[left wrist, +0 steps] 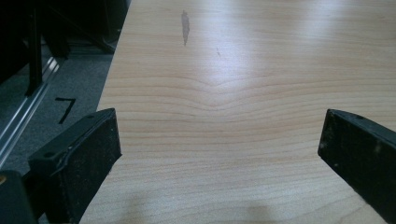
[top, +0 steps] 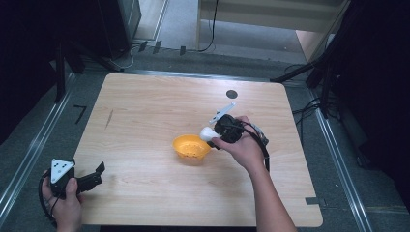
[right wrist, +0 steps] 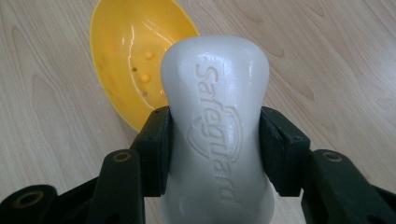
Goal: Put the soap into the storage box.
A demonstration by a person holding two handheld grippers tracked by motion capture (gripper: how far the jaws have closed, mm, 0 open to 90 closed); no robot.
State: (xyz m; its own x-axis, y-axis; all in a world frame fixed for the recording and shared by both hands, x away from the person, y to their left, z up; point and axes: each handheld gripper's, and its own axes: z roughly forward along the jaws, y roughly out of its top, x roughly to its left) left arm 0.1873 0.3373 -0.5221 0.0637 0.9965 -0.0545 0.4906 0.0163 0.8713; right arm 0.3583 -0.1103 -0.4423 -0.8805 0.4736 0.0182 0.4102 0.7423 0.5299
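The right tool (right wrist: 215,140) grips a white bar of soap (right wrist: 217,116) across its narrowed waist, jaws pressed on both long sides, and hangs just beside the yellow dish (top: 192,147), which sits near the middle of the table (top: 145,106). The step in hand looks like setting the soap into that dish. To do it well, carry the bar over the hollow rather than over the rim — the rounded free end already points toward the dish in the right gripper view — then lower until the bar is low over the bottom before letting the jaws part. Soap is slick, and the grip sits on a curved waist, so a steady squeeze and a slow tilt matter; a jolt could let it slide forward out of the jaws. The dish looks light and unheld, so a nudge on its rim might push it along the table.

The soap is glossy white, pinched at the middle and fuller at each end, with the word Safeguard and a shield outline pressed into its upper face. The dish (right wrist: 126,56) is a shallow oval — bright yellow, with small holes and raised studs in its floor.

The left tool (top: 89,180) rests at the near left corner of the table, jaws wide and holding nothing.
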